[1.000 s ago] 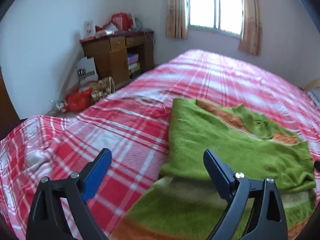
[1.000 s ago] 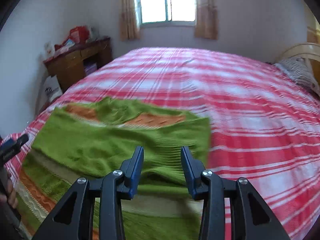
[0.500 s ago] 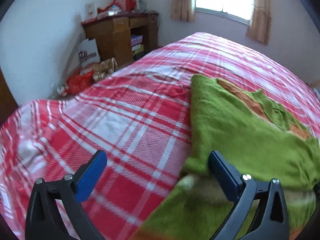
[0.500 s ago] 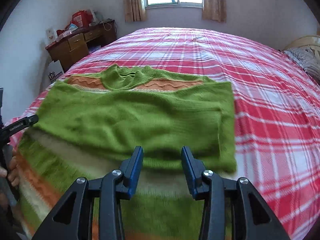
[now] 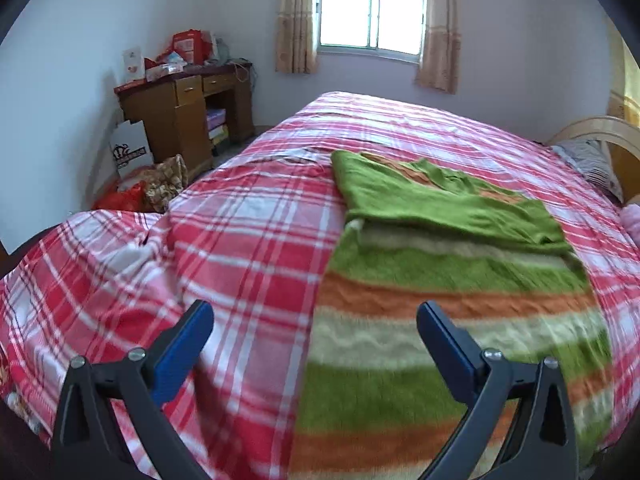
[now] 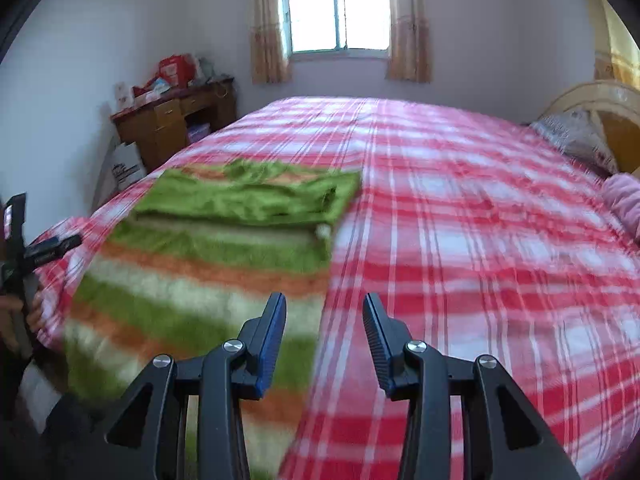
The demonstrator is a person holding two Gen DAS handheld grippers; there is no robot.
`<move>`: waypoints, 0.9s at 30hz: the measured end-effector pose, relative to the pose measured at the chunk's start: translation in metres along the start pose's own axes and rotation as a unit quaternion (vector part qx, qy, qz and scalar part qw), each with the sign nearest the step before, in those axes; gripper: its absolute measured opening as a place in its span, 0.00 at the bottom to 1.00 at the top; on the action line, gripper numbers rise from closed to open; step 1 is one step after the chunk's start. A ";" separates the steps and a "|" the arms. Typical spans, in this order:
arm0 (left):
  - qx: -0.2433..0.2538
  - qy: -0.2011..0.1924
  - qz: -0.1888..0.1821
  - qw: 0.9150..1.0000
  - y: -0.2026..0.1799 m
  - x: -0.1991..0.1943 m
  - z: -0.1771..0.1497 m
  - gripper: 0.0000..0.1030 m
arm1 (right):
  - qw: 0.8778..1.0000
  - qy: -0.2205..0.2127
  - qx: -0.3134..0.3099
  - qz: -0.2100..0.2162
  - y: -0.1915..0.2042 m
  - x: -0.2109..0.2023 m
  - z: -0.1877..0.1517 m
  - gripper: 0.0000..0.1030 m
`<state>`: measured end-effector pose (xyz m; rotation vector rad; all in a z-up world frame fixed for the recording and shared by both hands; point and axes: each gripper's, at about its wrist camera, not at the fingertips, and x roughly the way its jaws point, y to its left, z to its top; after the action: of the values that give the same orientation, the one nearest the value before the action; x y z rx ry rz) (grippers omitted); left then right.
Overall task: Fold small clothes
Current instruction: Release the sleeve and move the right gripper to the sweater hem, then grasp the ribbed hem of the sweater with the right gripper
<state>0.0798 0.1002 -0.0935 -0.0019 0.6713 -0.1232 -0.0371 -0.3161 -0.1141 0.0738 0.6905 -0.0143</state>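
Sweater [image 5: 452, 280] on bed [image 5: 248, 248]: sleeves folded in at 12 o'clock; hem fold left. Left tongs [image 5: 316, 328] and right tongs [image 6: 324, 320] released, empty.

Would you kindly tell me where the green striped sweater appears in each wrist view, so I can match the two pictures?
Left wrist view: the green striped sweater fills the centre-right, running from mid-bed down to the bottom edge.
Right wrist view: the green striped sweater lies left of centre, reaching down to the lower left.
Shared landmark: the curtained window on the far wall.
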 end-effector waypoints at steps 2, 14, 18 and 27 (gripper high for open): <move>0.005 -0.004 0.001 1.000 0.000 -0.009 -0.005 1.00 | 1.000 0.017 0.009 0.015 -0.002 -0.006 -0.017 0.40; 0.047 -0.039 -0.006 0.998 -0.018 -0.041 -0.018 1.00 | 0.984 0.142 0.046 0.096 0.036 0.023 -0.117 0.40; 0.049 -0.046 -0.007 0.998 -0.016 -0.047 -0.020 1.00 | 0.984 0.161 0.014 0.077 0.054 0.027 -0.126 0.40; 0.024 -0.038 -0.009 0.999 -0.002 -0.044 -0.022 1.00 | 0.969 0.174 0.094 0.148 0.042 0.039 -0.137 0.39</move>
<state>0.0316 0.1038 -0.0836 0.0327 0.5923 -0.1561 -0.0930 -0.2640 -0.2417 0.3689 1.0227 0.2257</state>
